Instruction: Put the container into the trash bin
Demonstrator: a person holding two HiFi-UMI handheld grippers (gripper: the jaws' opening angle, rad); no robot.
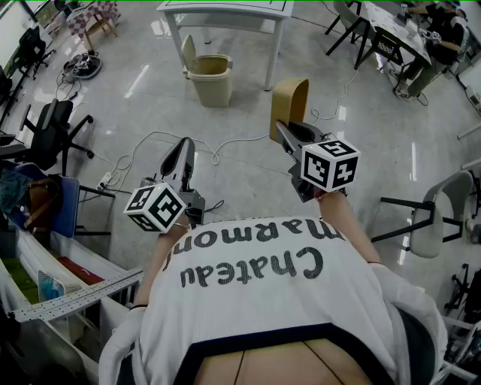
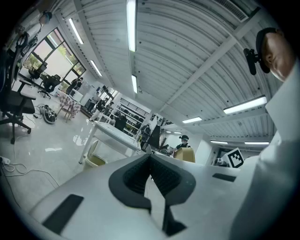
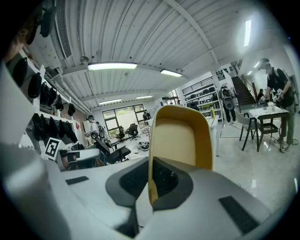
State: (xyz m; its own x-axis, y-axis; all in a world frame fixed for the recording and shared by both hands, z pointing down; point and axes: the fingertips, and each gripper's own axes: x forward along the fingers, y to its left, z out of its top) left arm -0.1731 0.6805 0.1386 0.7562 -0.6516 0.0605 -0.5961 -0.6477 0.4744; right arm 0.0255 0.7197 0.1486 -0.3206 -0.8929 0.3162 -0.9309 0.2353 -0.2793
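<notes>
A tan open-topped container [image 1: 290,96] is pinched by its wall in my right gripper [image 1: 285,129], held in the air in front of the person. In the right gripper view the container [image 3: 181,138] stands upright between the pads, its rim clamped at my right gripper [image 3: 151,183]. The beige trash bin [image 1: 209,77], lid flipped up, stands on the floor farther ahead and to the left, beside a white table leg. My left gripper [image 1: 186,147] is shut with nothing in it and points level. Its own view shows my left gripper [image 2: 151,158], the trash bin [image 2: 95,160] and the container [image 2: 186,154].
A white table [image 1: 225,10] stands behind the bin. Cables [image 1: 218,149] trail over the grey floor between me and the bin. A black office chair [image 1: 49,132] and a shelf rack [image 1: 68,298] are at the left; a pale chair [image 1: 442,219] is at the right.
</notes>
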